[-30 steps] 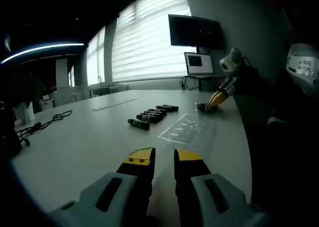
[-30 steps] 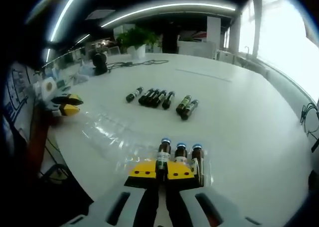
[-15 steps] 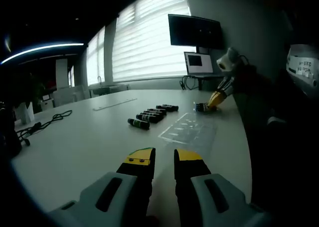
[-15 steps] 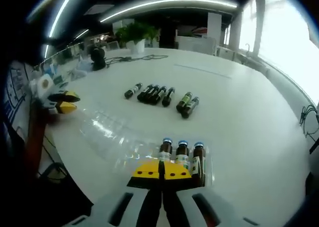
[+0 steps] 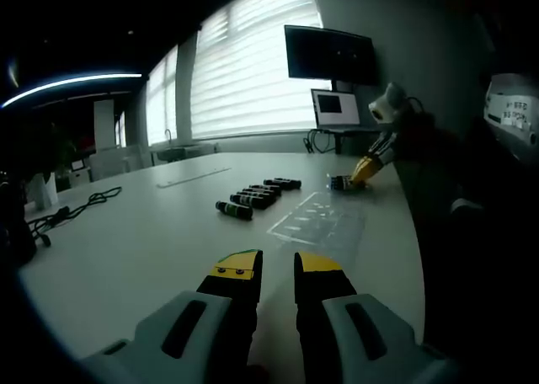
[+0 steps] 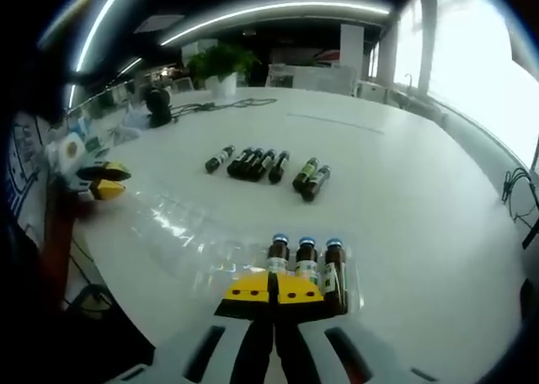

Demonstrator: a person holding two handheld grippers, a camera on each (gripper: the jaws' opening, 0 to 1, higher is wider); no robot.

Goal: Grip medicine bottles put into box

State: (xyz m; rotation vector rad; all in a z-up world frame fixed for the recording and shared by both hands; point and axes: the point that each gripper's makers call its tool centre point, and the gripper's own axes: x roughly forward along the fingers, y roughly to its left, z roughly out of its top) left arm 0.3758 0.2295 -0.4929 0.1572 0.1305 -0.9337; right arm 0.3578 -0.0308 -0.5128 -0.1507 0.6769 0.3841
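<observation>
A: Where are the medicine bottles sitting at this moment?

B: Three bottles are standing upright side by side in the near end of the clear tray, which is serving as the box and is lying along the table near the edge closest to the person. The loose bottles are lying on their sides in a row further in, toward the middle of the table, well apart from the tray.

A: And what is the right gripper doing?

B: Its yellow-tipped jaws are pressing together with nothing between them, sitting just in front of the three standing bottles. I cannot tell whether the tips are touching the leftmost one.

A: The left gripper?

B: It is hovering over bare table near the person's edge, jaws parted with a clear gap, holding nothing. In the left gripper view the bottle row and the tray are lying ahead of it.

A: What could be going wrong from here?

B: The closed jaws are sitting so close to the upright bottles that a careless swing could be tipping them over. The tray looks light and thin, so a nudge could also be sliding it toward the table edge. And the lying bottles are round, so a poorly centred grip may be sending one rolling into its neighbours.
</observation>
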